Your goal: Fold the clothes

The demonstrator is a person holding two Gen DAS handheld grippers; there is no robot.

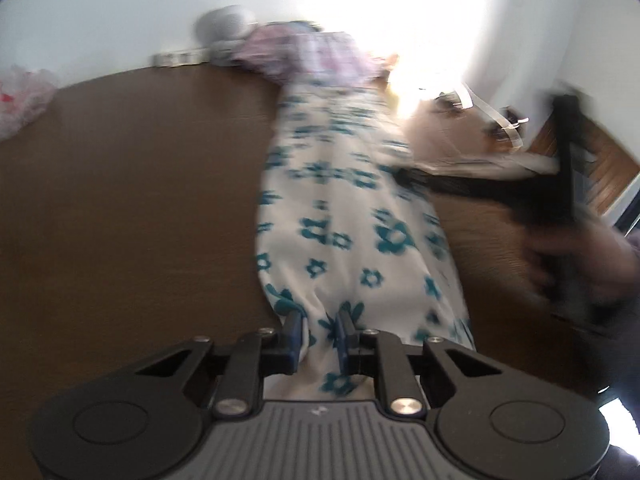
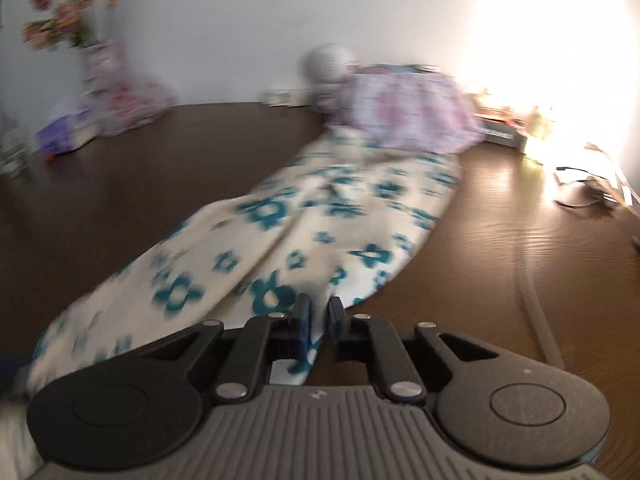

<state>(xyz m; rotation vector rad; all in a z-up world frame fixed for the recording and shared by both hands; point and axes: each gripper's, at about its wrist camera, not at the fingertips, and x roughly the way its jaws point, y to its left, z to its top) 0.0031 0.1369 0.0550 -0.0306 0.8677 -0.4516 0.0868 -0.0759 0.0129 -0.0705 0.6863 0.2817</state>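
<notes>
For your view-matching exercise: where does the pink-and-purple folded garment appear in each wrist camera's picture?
Left wrist: pink-and-purple garment upper centre, at the table's far edge, beyond the floral cloth.
Right wrist: garment upper right of centre, by the wall.
Shared landmark: the white round object just left of it.

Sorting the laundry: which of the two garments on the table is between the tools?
The long white garment with teal flowers, stretched across the brown table; the crumpled pink-and-white garment lies beyond it by the wall, untouched.
</notes>
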